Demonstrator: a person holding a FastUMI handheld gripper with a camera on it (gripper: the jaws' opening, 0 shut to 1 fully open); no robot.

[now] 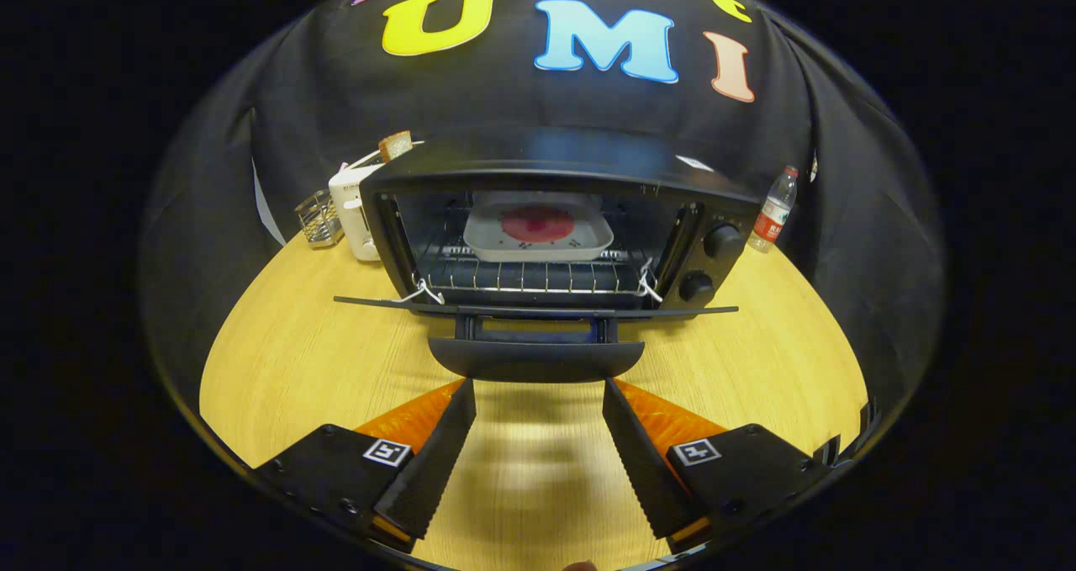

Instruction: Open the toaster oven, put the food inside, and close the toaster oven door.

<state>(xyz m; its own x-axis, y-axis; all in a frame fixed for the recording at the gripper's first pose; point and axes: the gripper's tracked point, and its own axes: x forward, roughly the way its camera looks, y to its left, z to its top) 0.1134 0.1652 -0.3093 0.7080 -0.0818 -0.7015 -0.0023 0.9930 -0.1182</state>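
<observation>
Tool point(539, 390) spread wide, nothing held, just short of one dropped oven door point(535, 308); one tray point(538, 233) seen inside, two knobs point(721, 240) counted.

The toaster oven point(538, 235) is blocking most of the white toaster point(351, 209) behind it, leaving one side and a slice of bread point(395, 145) showing. The lowered door point(535, 308) is lying edge-on, its glass face unreadable. The tongs point(538, 394) are spreading wide, their bodies running out of view. The water bottle point(773, 209) label is staying too small to read.
</observation>
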